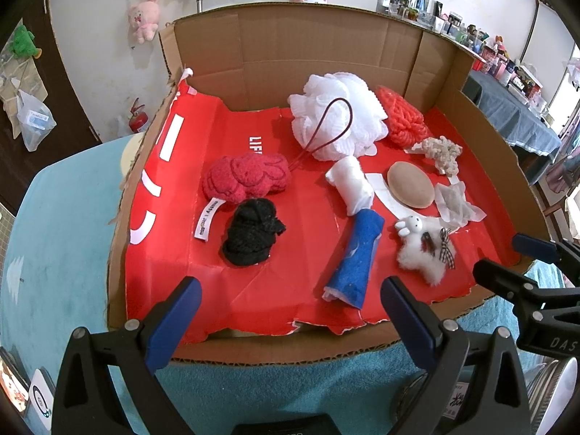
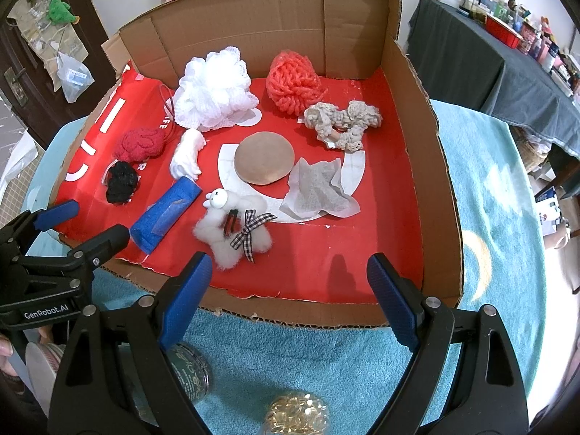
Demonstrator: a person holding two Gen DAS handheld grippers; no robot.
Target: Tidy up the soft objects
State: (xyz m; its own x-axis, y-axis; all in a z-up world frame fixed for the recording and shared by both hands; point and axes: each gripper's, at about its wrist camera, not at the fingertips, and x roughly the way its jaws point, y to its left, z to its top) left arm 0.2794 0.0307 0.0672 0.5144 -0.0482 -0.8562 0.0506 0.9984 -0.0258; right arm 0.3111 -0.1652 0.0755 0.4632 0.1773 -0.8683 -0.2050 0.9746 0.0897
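Soft items, among them bath puff (image 1: 339,117), blue sponge (image 1: 353,257) and fluffy toy (image 2: 235,232), lie scattered in the cardboard box (image 2: 417,145); left gripper (image 1: 290,311) and right gripper (image 2: 290,297) hover wide open, empty; risk: crowded neighbours snagging together.

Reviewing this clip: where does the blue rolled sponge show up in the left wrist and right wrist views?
Left wrist: blue rolled sponge lies right of centre, near the box's front edge.
Right wrist: blue rolled sponge lies left of centre, low in the box.
Shared landmark: the white fluffy toy lies just right of it.
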